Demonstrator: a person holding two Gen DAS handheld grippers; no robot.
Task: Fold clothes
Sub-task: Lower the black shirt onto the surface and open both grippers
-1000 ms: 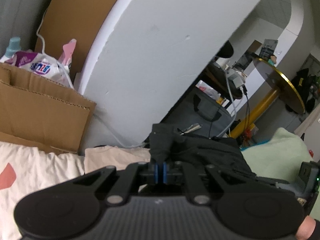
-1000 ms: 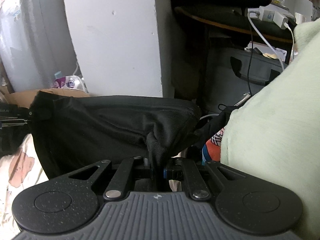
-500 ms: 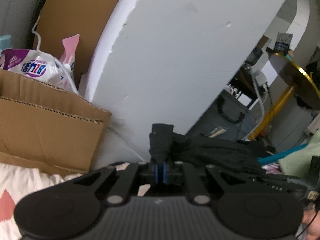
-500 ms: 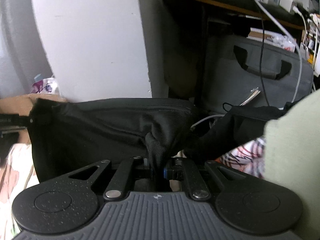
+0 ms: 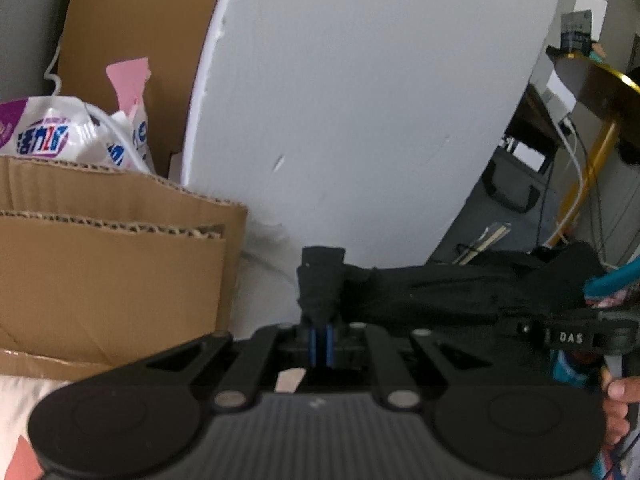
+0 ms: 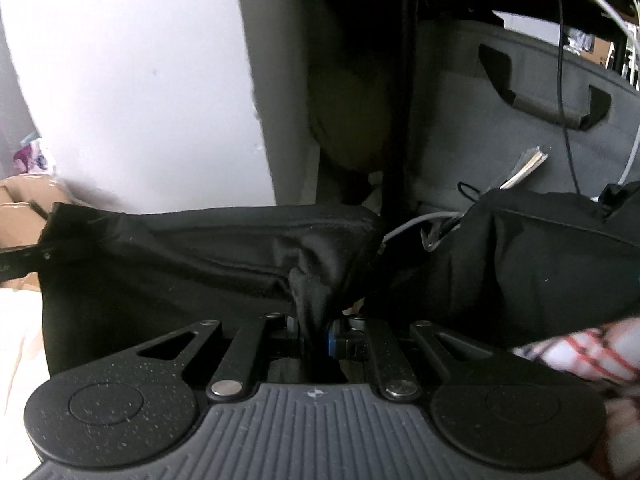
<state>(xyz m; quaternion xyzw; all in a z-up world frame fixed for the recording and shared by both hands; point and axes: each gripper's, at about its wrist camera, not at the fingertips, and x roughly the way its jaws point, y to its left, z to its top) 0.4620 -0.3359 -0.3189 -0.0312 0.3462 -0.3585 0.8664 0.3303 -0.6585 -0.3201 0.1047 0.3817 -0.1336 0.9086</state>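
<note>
Where cardboard [image 5: 108,264] crowds left, white panel [image 5: 360,120].

Each hand-held gripper [image 5: 320,340] is matte black with blue pads, silver rivets and a ribbed grey base.

The black garment [image 6: 208,264] hangs stretched between 2 pinched points, its upper hem pulled nearly level. One bunched corner [image 5: 320,280] sticks up; the rest drapes down in soft folds.

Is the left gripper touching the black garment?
Touching. The left wrist view shows the left gripper shut on a corner of the black garment.
</note>
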